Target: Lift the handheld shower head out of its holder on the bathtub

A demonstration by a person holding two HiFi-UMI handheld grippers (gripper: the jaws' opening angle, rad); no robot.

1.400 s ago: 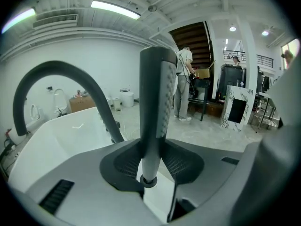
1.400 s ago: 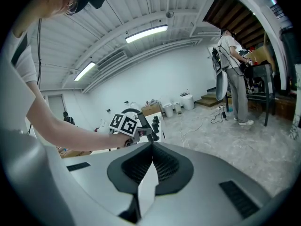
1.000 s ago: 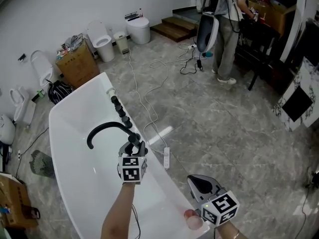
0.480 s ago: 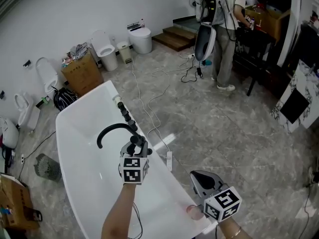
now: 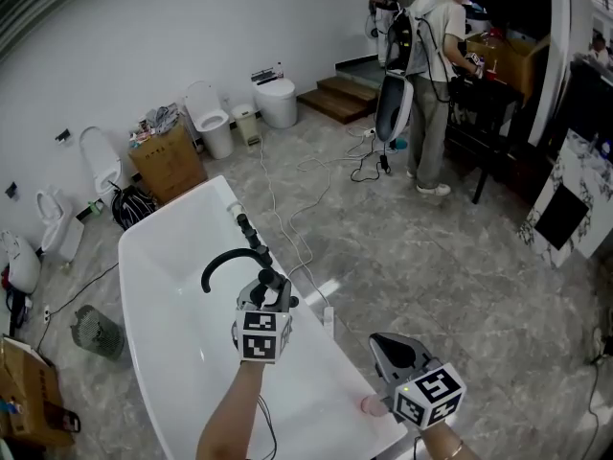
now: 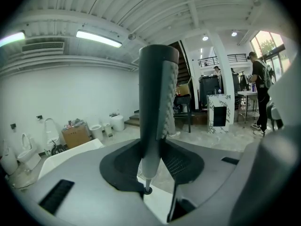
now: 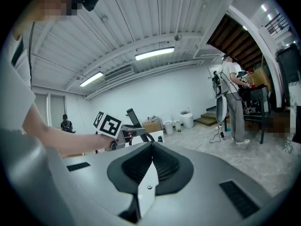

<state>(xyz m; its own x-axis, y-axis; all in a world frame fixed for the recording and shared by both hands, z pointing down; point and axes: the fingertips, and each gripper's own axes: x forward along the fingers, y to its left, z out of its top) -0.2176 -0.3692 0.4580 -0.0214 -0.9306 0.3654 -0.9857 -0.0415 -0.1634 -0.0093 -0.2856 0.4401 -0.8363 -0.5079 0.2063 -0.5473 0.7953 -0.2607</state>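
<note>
shower head (image 6: 155,98) in left gripper (image 5: 271,284), black spout (image 5: 228,256) near

My head camera looks steeply down from above onto the bathtub (image 5: 172,333), with both grippers low in its frame. The camera on my left gripper (image 5: 271,290) sits close behind the jaws and faces nearly level across the room, the shower head (image 6: 155,102) right up against it. My right gripper (image 5: 391,351) camera faces likewise. It shares the standing person (image 7: 231,91) and my left gripper with the head view.

Grey marble floor (image 5: 460,257), white wall (image 5: 144,46) lined with toilets (image 5: 213,118), wooden steps (image 5: 335,70), strip lights (image 6: 99,37) overhead.
</note>
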